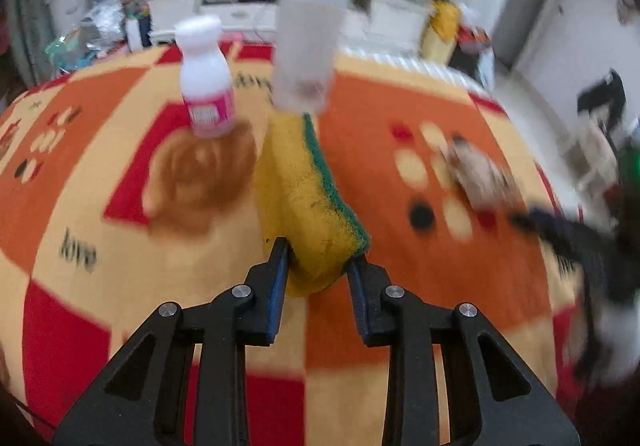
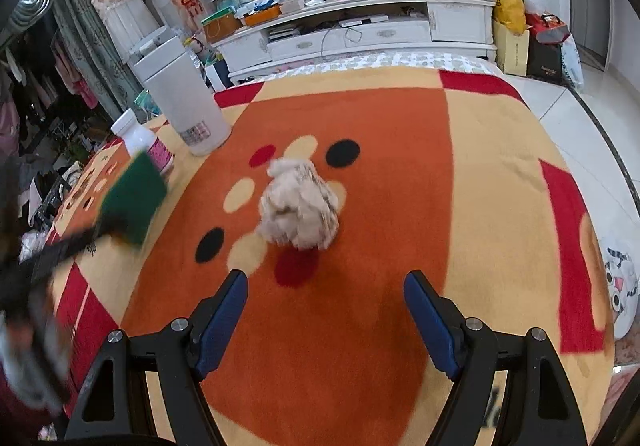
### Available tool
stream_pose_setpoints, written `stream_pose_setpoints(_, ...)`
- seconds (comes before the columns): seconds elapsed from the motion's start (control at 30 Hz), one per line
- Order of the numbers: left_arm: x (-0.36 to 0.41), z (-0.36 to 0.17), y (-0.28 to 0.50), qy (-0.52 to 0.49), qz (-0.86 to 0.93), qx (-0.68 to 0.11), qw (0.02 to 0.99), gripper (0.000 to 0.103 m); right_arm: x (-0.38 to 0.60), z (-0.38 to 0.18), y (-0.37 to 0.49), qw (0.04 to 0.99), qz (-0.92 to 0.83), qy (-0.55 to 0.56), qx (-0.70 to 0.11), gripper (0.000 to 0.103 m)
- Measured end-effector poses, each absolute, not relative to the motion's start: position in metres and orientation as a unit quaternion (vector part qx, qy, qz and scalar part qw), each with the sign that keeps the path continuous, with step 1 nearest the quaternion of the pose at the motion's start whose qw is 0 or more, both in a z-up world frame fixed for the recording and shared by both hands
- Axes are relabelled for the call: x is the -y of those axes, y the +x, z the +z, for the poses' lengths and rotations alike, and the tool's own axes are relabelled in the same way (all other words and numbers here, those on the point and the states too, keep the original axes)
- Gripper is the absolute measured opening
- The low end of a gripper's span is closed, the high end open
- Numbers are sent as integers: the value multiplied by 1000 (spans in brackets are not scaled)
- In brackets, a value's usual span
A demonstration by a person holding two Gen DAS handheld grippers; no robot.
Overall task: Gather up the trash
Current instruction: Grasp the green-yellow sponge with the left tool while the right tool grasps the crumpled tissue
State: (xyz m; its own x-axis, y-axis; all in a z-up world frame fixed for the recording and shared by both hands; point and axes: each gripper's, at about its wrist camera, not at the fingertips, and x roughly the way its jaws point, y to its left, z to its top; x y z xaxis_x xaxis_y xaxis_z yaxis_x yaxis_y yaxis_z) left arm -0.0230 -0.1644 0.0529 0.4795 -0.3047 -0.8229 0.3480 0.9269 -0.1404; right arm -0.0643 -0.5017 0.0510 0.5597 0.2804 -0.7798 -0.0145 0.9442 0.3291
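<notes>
My left gripper [image 1: 318, 258] is shut on a yellow sponge with a green scouring side [image 1: 308, 197], squeezed at its near end and sticking out ahead, lifted off the blanket. The right wrist view shows that sponge [image 2: 136, 197] at the left, green face up, with the blurred left gripper behind it. A crumpled beige paper wad [image 2: 298, 205] lies on the orange blanket ahead of my right gripper [image 2: 326, 282], which stands open and empty short of it. The wad [image 1: 480, 177] is blurred at the right in the left wrist view.
A small white bottle with a pink label [image 1: 206, 81] and a tall white bin-like container [image 1: 306, 45] stand at the blanket's far side. The same bottle [image 2: 144, 141] and container [image 2: 180, 101] are at the left. A white cabinet [image 2: 360, 29] and bags [image 2: 510, 11] lie beyond.
</notes>
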Motion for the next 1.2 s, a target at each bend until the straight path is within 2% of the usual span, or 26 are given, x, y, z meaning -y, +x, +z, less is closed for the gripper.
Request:
stream_pose_setpoints(0.03, 167, 51, -31, 22, -201, -483, 852, 30, 500, 52, -58, 872, 86, 142, -460, 78)
stream_pose_setpoints(0.1, 169, 48, -47, 17, -223, -495, 840, 42, 494, 51, -42, 872, 91, 142, -460, 78)
stream_pose_setpoints(0.17, 169, 47, -59, 0, -253, -498, 829, 49, 487, 47, -28, 871, 99, 138, -460, 78)
stream_pose_setpoints(0.2, 168, 48, -63, -8, -264, -498, 826, 51, 486, 44, -23, 870, 99, 135, -464, 75)
stream_pose_setpoints(0.27, 167, 53, -68, -16, -275, -493, 826, 56, 484, 36, -18, 861, 103, 142, -478, 36)
stream_pose_setpoints(0.4, 158, 61, -66, -39, -274, -480, 832, 62, 494, 48, -45, 870, 115, 165, -451, 33)
stream_pose_setpoints(0.87, 121, 81, -25, -105, -177, -439, 875, 63, 503, 61, -117, 865, 141, 175, -449, 33)
stream_pose_setpoints(1.0, 120, 62, -1, -75, -121, -492, 859, 62, 497, 62, -120, 863, 146, 175, -450, 33)
stream_pose_setpoints(1.2, 65, 50, -12, -102, -75, -503, 855, 62, 489, 66, -123, 863, 160, 172, -446, 33)
